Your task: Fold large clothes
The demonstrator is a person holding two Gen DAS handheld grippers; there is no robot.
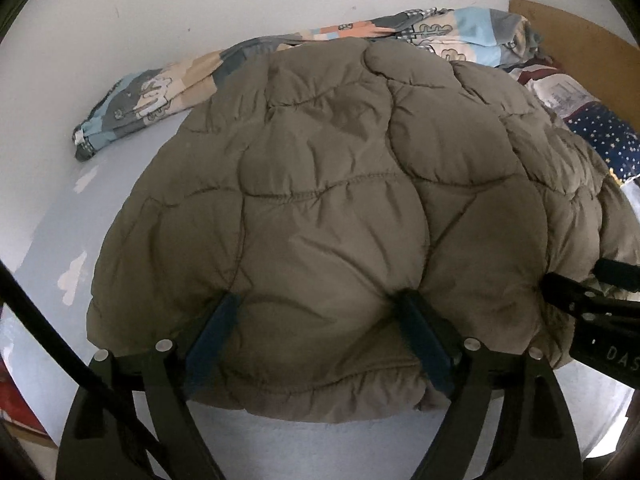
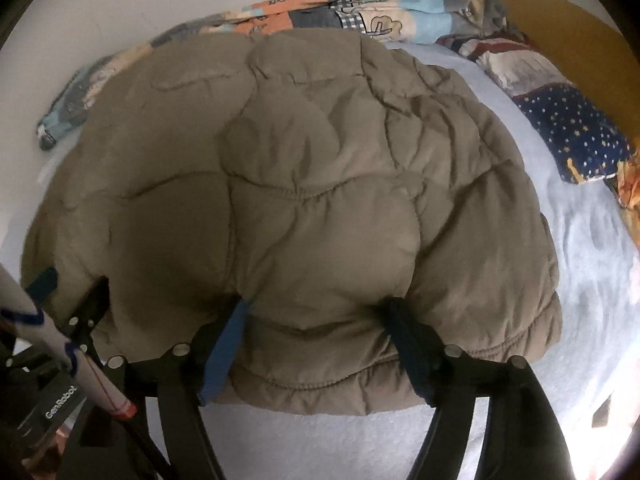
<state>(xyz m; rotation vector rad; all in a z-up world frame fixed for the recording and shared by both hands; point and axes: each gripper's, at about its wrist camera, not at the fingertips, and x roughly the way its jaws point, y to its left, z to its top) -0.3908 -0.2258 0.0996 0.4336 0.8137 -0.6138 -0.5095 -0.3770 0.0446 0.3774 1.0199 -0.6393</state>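
One olive-brown quilted puffer jacket [image 1: 332, 200] is lying puffed and wrinkled on a pale blue bedsheet [image 1: 52, 216], its gathered hem at six o'clock. The left gripper [image 1: 320, 312] and right gripper [image 2: 316, 312] are both spread wide, fingers pressing into the hem. One patchwork cartoon blanket [image 2: 400, 4] is bunching at twelve o'clock; one navy star-print cloth [image 2: 576, 136] is lying at two o'clock. Open sheet is showing at three o'clock.

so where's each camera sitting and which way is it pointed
Left wrist: on the left tool, facing forward over the brown quilted jacket on the bed; its own two fingers show, and the right tool at right.
Right wrist: on the right tool, same direction; own fingers, left tool at left.
Shared: jacket, patterned blanket, starry pillow.
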